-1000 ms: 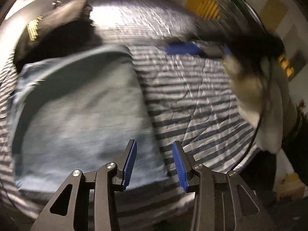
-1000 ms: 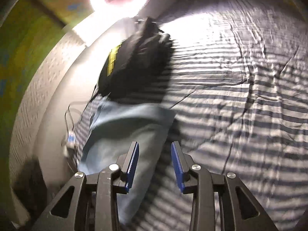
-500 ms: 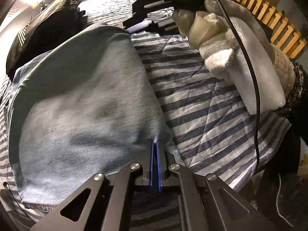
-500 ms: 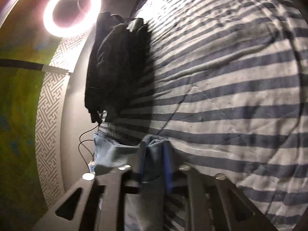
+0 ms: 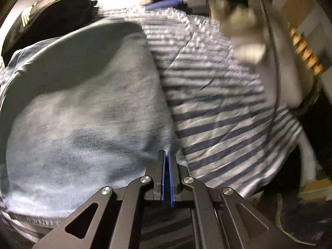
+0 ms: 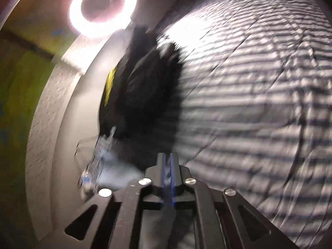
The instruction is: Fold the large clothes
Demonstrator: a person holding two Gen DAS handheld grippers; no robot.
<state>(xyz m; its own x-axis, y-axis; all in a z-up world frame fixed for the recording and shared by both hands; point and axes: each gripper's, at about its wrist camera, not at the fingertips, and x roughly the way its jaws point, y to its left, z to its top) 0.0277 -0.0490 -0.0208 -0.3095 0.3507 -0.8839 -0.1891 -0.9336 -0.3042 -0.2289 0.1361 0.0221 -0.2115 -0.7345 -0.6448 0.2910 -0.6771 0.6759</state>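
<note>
A light blue denim garment (image 5: 83, 103) lies folded on the striped bedding (image 5: 217, 108). My left gripper (image 5: 167, 153) is shut, its blue pads pinching the garment's near right edge. In the left wrist view my right gripper (image 5: 164, 1) shows blurred at the garment's far side, held by a gloved hand (image 5: 242, 27). In the right wrist view my right gripper (image 6: 167, 159) is shut on a fold of the same denim (image 6: 116, 172); more cloth hangs under the jaws. This view is blurred by motion.
A black garment with a yellow mark (image 6: 141, 83) lies at the bed's far edge, by the wall, and also shows (image 5: 47, 14) beyond the denim. A ring light (image 6: 102, 8) glares above it. A cable with a plug (image 6: 89, 172) lies along the wall. Wooden slats (image 5: 305, 49) stand right.
Both grippers went from open to shut on the denim. The right gripper and gloved hand shifted toward the top of the left wrist view, and the right wrist view swung.
</note>
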